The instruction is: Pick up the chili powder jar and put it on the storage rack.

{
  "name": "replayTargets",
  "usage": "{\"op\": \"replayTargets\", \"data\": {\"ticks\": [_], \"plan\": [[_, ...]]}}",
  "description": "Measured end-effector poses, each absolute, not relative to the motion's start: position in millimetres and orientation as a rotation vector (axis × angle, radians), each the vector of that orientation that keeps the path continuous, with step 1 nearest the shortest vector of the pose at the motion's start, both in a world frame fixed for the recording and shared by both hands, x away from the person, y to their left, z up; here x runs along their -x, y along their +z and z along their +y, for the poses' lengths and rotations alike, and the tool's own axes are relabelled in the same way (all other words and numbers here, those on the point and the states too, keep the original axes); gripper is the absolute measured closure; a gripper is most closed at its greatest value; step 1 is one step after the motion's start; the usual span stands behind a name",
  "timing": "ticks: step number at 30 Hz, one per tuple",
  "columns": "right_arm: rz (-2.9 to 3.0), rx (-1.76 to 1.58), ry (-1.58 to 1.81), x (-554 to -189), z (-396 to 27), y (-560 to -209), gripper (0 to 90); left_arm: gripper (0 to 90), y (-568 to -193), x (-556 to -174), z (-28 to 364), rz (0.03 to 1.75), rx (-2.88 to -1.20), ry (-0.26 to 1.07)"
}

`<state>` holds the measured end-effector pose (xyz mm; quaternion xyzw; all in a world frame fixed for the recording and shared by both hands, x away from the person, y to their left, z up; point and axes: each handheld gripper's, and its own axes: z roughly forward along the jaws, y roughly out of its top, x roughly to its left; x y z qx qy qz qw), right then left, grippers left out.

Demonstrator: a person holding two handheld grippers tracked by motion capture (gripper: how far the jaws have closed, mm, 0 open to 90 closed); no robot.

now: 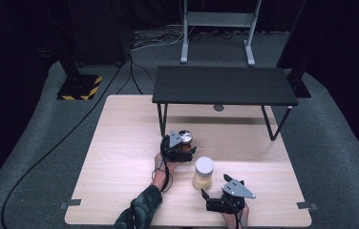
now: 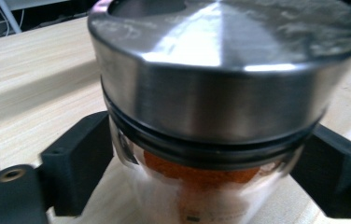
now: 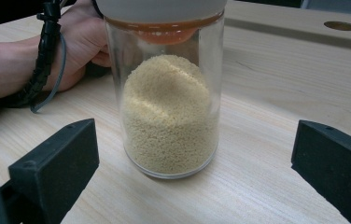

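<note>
Upright glass jar of orange-red powder, steel lid on, near the table's middle.

Grey carpet floor, black bench, dark curtained walls

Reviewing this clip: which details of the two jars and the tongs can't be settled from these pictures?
- Metal-lidded jar, left gripper view: its base is cut off by the bottom edge; blur leaves the label unreadable.
- Left tongs, high view: too small to judge contact; the left gripper view doesn't show whether the pads press the glass.
- Grain jar, right gripper view: the lid top is cut off by the upper edge.
- Right tongs, high view: the jaw tips are dark and tiny.
</note>
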<state>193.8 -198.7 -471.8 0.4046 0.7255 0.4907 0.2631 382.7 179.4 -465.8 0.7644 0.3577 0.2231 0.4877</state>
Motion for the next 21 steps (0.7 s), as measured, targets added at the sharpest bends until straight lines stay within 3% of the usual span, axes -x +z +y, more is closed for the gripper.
{"op": "replayTargets", "data": {"ticks": [9,21], "plan": [[1.965,-1.094,1.327,-194.4,-198.9,-471.6,0.0,30.0,-466.9,-382.9,181.3,0.859,-1.853,0.535],[1.963,-1.097,1.332,-194.3,-199.8,-471.9,0.0,31.2,-464.8,-381.5,180.4,0.854,-1.867,0.545]]}}
